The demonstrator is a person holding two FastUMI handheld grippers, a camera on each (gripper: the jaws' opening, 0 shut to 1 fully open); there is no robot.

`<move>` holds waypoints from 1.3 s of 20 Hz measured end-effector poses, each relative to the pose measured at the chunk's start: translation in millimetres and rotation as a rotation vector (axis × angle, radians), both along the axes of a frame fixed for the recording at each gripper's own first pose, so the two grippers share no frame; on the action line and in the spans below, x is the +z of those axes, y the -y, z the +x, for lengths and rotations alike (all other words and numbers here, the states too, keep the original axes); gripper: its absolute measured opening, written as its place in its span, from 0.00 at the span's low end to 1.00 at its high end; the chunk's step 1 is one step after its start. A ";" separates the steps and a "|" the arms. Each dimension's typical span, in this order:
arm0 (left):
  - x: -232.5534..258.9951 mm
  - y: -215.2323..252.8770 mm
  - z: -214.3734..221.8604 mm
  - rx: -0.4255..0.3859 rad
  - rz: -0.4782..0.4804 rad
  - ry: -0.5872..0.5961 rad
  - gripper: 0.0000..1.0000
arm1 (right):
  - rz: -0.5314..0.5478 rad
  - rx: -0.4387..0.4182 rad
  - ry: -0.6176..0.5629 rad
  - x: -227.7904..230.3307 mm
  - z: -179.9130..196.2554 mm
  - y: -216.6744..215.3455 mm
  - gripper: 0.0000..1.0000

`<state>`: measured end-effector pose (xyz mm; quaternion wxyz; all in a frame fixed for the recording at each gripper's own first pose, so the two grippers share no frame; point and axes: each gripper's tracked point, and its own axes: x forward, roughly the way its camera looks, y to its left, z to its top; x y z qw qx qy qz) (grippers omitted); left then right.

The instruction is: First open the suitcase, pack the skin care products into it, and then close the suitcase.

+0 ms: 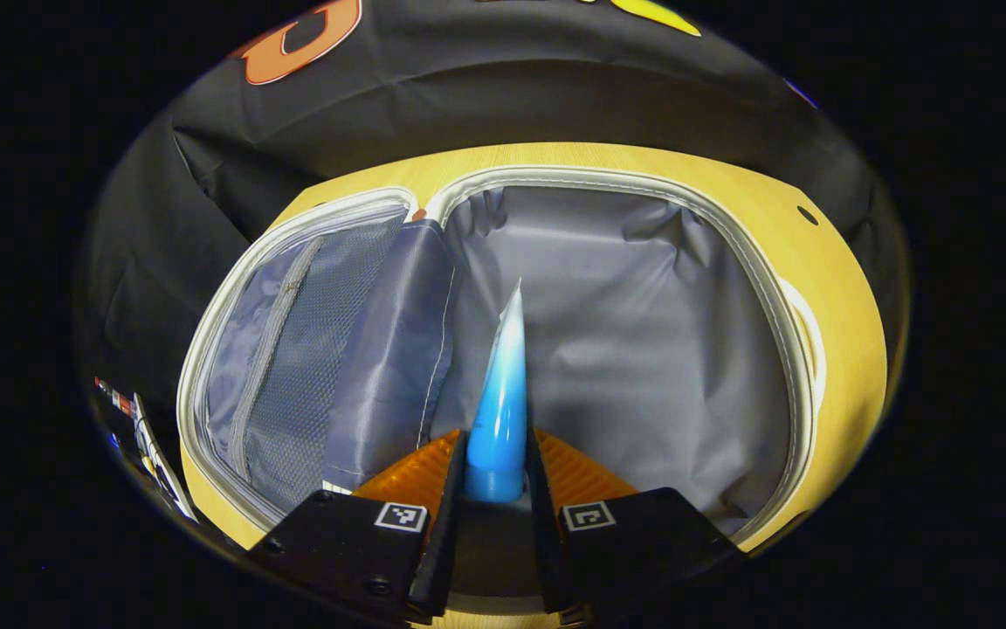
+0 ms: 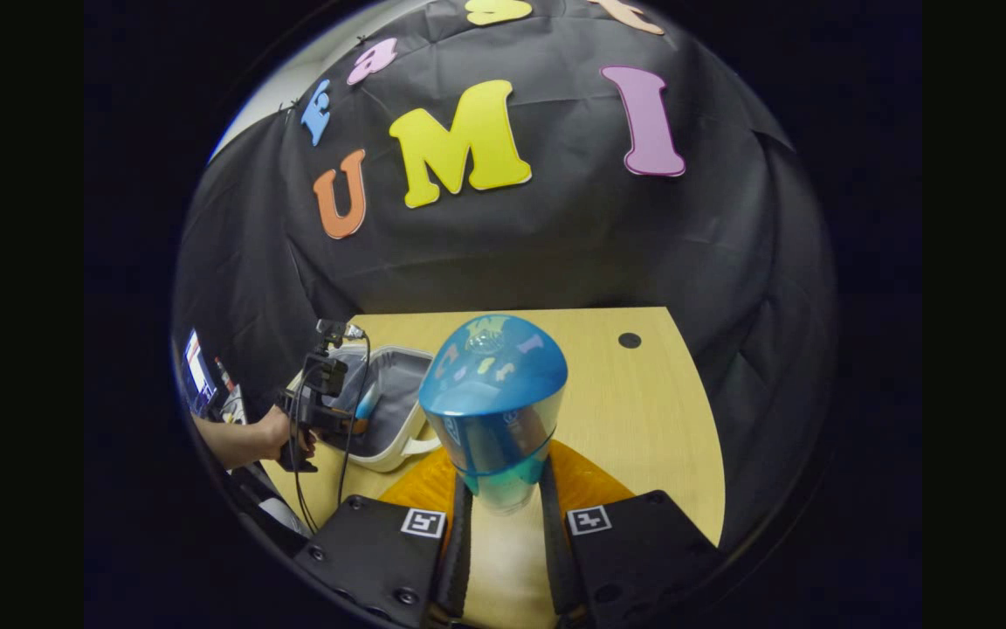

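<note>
In the left gripper view the suitcase (image 1: 643,349) lies open below me, grey lining in the main half and a mesh zip pocket (image 1: 302,349) in the lid half. My left gripper (image 1: 497,476) is shut on a blue tube (image 1: 503,393) that points over the main compartment. In the right gripper view my right gripper (image 2: 503,502) is shut on a blue bottle with a domed cap (image 2: 494,402), held above the wooden table (image 2: 643,411). Farther left there, a hand holds the left gripper (image 2: 315,411) over the open suitcase (image 2: 389,411).
The suitcase sits on the left part of the light wooden table, whose far right corner has a small dark hole (image 2: 630,340). Black cloth walls close the table behind and to the right. A screen (image 2: 197,367) stands at the far left.
</note>
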<state>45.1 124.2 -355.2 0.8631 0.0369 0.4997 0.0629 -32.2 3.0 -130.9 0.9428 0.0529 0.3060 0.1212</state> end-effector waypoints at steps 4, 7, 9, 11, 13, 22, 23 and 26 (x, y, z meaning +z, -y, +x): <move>2.1 12.5 3.2 0.003 -0.053 0.030 0.54 | 0.009 0.063 -0.022 -5.5 0.0 -30.3 0.34; 11.6 24.0 4.3 -0.008 -0.078 0.060 0.94 | 0.008 0.127 -0.031 -4.9 2.9 -59.3 0.34; 27.6 27.6 4.8 0.001 -0.101 0.113 0.96 | 0.007 0.166 -0.028 -2.5 7.6 -77.7 0.34; 68.1 28.1 2.9 0.003 -0.138 0.226 0.95 | 0.015 0.220 -0.028 -0.4 14.2 -105.1 0.34; 100.7 21.0 -3.6 -0.007 -0.140 0.319 0.96 | 0.023 0.250 -0.032 -1.4 24.3 -127.6 0.34; 191.2 -73.4 -78.7 0.100 -0.108 0.547 0.96 | 0.006 0.277 -0.080 -54.0 74.8 -233.9 0.32; 192.3 -76.1 -84.4 0.106 -0.127 0.557 0.96 | 0.013 0.254 -0.113 -65.5 78.8 -240.6 0.34; 189.9 -79.1 -103.8 0.115 -0.152 0.544 0.96 | -0.012 0.238 -0.209 -121.1 88.8 -276.0 0.34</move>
